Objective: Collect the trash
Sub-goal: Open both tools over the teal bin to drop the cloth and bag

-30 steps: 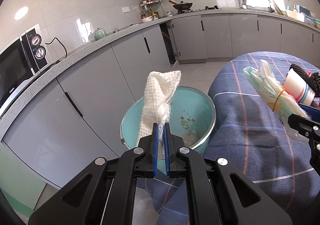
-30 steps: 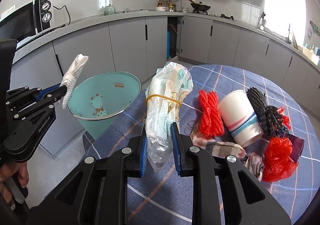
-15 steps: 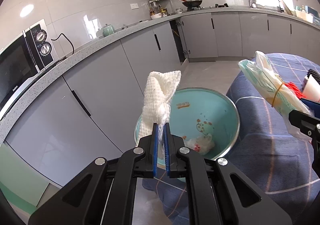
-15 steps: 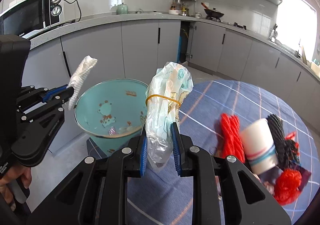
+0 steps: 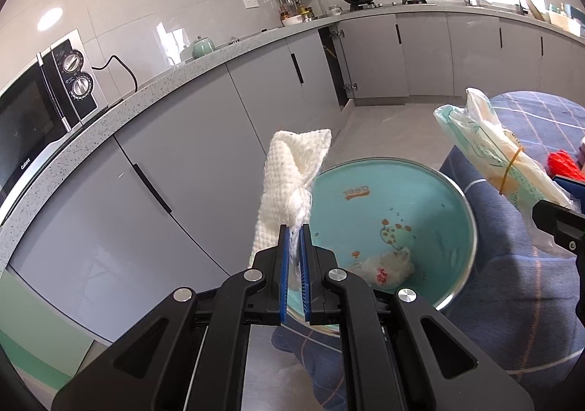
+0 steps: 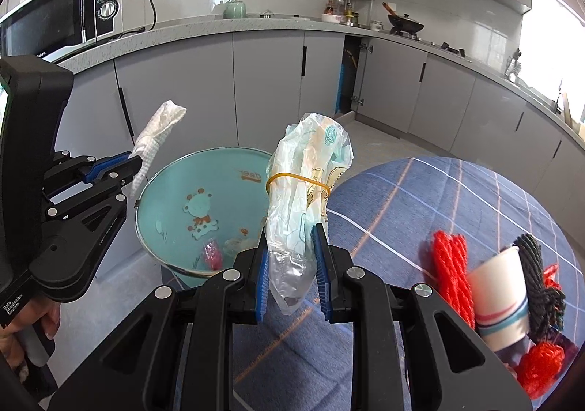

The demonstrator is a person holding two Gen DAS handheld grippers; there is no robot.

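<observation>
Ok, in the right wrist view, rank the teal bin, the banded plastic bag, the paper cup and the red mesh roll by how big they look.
1. Teal bin
2. Banded plastic bag, nearer the camera, so flattered
3. Paper cup
4. Red mesh roll, close to the cup; unsure

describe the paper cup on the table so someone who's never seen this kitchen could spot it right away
Start at the table with the blue plaid cloth, then look at the trash pile near its right edge. The paper cup lies tipped between red netting and black netting: white, smooth, with blue and red stripes.
</observation>
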